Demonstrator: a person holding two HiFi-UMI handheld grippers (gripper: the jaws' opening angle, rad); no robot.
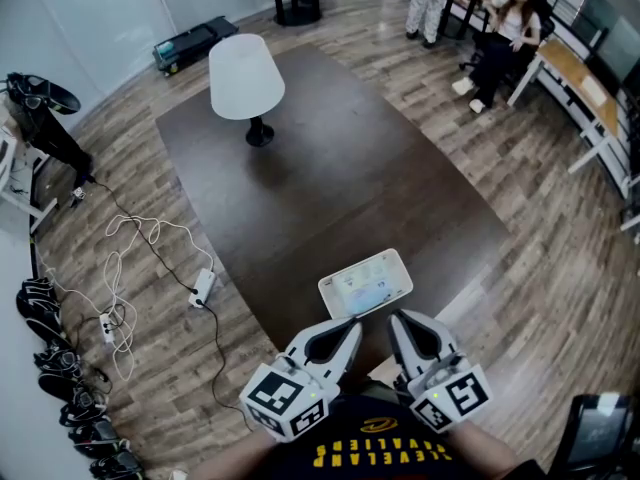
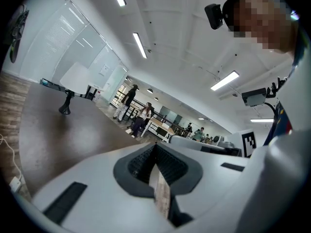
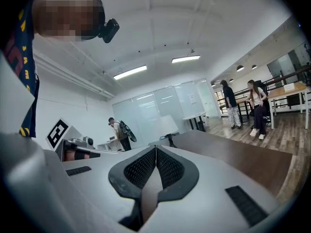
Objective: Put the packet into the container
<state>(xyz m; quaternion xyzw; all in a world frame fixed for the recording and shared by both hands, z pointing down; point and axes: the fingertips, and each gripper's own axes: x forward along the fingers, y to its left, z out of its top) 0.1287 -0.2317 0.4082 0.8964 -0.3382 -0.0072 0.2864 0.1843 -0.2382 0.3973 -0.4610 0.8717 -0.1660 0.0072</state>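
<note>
In the head view a white, rounded-rectangular container (image 1: 366,282) stands on the dark carpet just ahead of me, with pale, light-blue contents I cannot make out. No separate packet shows. My left gripper (image 1: 352,325) and right gripper (image 1: 396,319) are held side by side close to my body, tips pointing at the container's near edge. Both are shut with nothing between the pads. The left gripper view shows its jaws (image 2: 155,147) closed and aimed up across the room; the right gripper view shows the same (image 3: 156,149).
A dark brown carpet (image 1: 330,178) covers the wooden floor. A white pedestal table (image 1: 246,76) stands at its far end. Cables and a power strip (image 1: 203,287) lie at the left, bags (image 1: 60,388) along the left wall. People (image 1: 500,33) and desks (image 1: 575,73) are at the back right.
</note>
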